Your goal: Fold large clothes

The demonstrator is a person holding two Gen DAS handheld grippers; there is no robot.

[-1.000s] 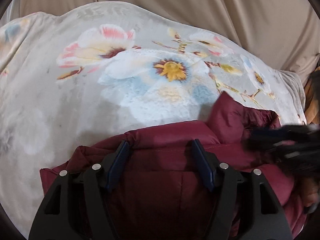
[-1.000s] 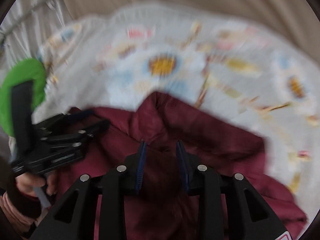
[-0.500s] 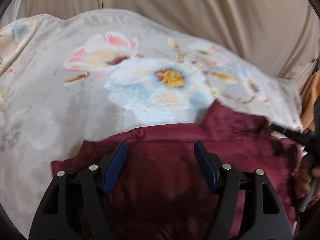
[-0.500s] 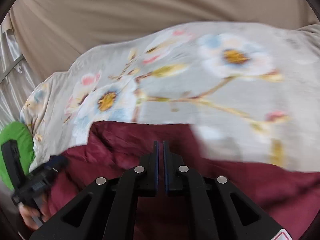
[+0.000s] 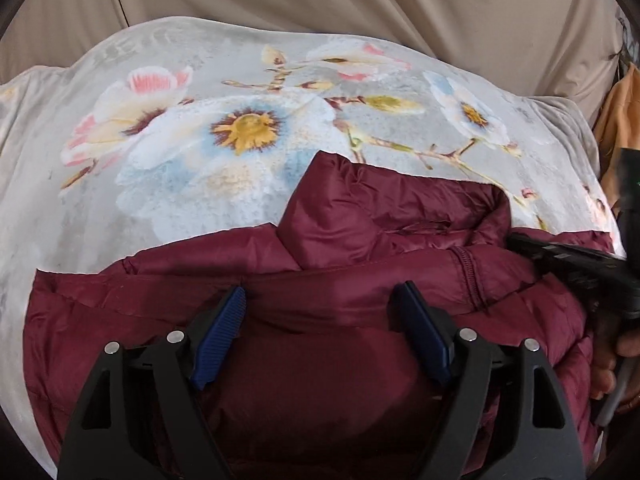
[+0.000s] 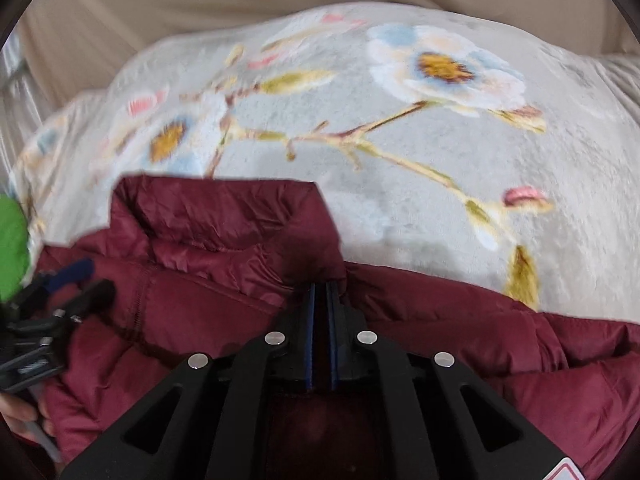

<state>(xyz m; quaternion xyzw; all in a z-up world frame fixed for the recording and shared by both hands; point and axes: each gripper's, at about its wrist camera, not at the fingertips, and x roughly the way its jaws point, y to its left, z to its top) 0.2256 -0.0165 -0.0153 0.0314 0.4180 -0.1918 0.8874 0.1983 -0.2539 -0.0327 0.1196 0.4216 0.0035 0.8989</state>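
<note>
Lying on floral blanket [image 5: 168, 184], maroon jacket [image 5: 320, 360], right claw [image 6: 320, 300] closed

Both fisheye views are taken close above the maroon padded jacket [image 5: 360, 288] [image 6: 208, 292], facing the floral bed blanket [image 5: 240, 120] [image 6: 400, 160], shared by both.

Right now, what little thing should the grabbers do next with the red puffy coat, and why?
Probably close the open left gripper on the maroon jacket beneath it. The right gripper looks pinched shut near the collar, and the jacket lies bunched on the floral blanket, so a second hold would likely let both lift and fold it evenly.
</note>
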